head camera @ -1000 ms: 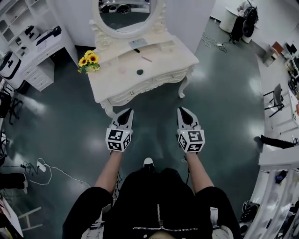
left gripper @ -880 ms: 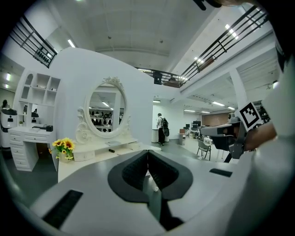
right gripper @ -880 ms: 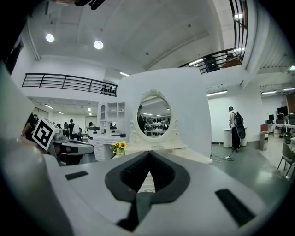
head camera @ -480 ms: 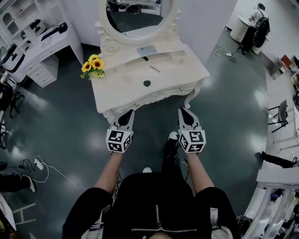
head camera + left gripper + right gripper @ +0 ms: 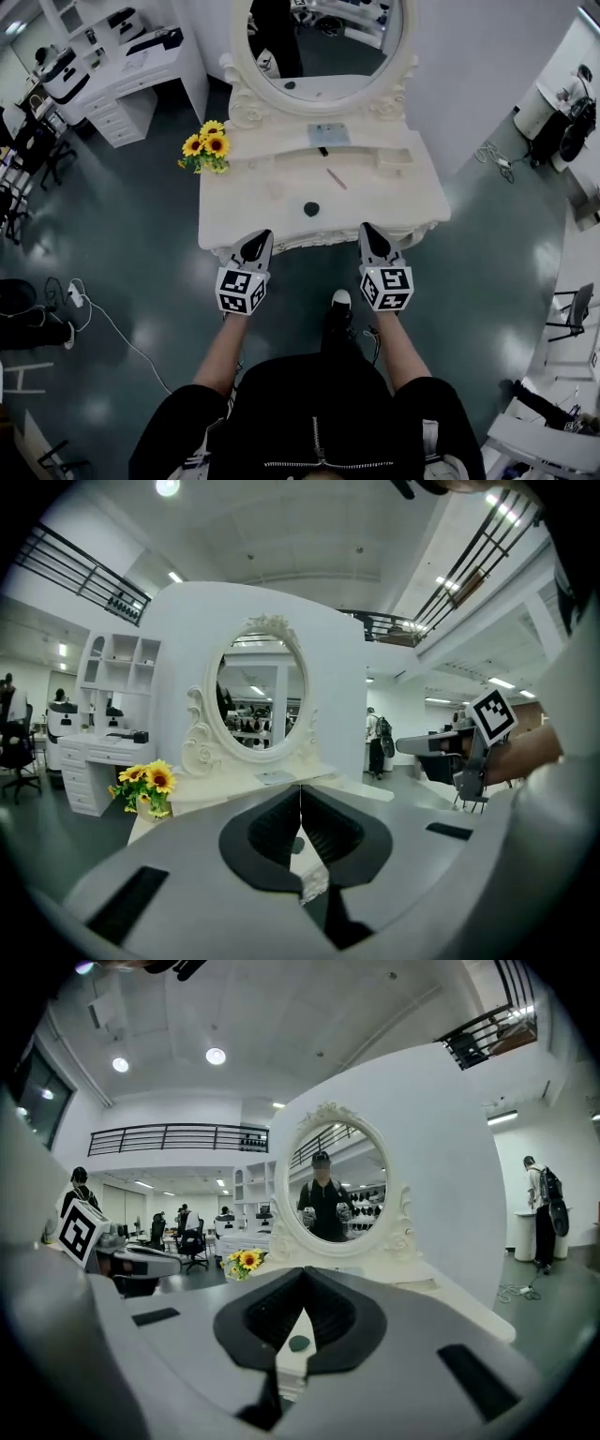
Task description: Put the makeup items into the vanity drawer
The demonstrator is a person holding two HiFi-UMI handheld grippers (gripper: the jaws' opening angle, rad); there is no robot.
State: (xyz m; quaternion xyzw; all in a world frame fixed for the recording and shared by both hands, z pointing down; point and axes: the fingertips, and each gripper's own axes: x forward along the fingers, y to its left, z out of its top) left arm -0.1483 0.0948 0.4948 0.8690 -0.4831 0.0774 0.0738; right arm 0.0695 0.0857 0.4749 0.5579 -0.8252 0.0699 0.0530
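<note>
1. Grey-shelled left gripper (image 5: 301, 789): I read its jaws as closed, the tips meeting in a thin line with nothing gripped. In the head view it sits at centre left, pointing at the front edge of the vanity table (image 5: 412, 202).
2. Right gripper (image 5: 305, 1269): its jaws are likewise pressed together and hold nothing. In the head view it sits at centre right, level with the left one, its tip also over the table's front edge.
3. Dark green oval item (image 5: 311, 208): it lies on the tabletop between the two gripper tips and a little above them in the frame, clear of both. In the right gripper view I see it through the hollow below the closed tips.
4. Pink stick (image 5: 336, 178): it lies slanted on the tabletop above the green item, apart from it.
5. Small black item (image 5: 322, 151): it rests just below a grey card (image 5: 328, 134) at the mirror's foot.
6. Sunflowers (image 5: 208, 150): a bunch at the table's upper left corner.
7. Oval mirror (image 5: 323, 42): it stands at the back of the table, top centre of the frame, and reflects the person.
8. White desk with shelves (image 5: 141, 70): upper left of the frame, well apart from the table, on the dark glossy floor (image 5: 122, 244).
</note>
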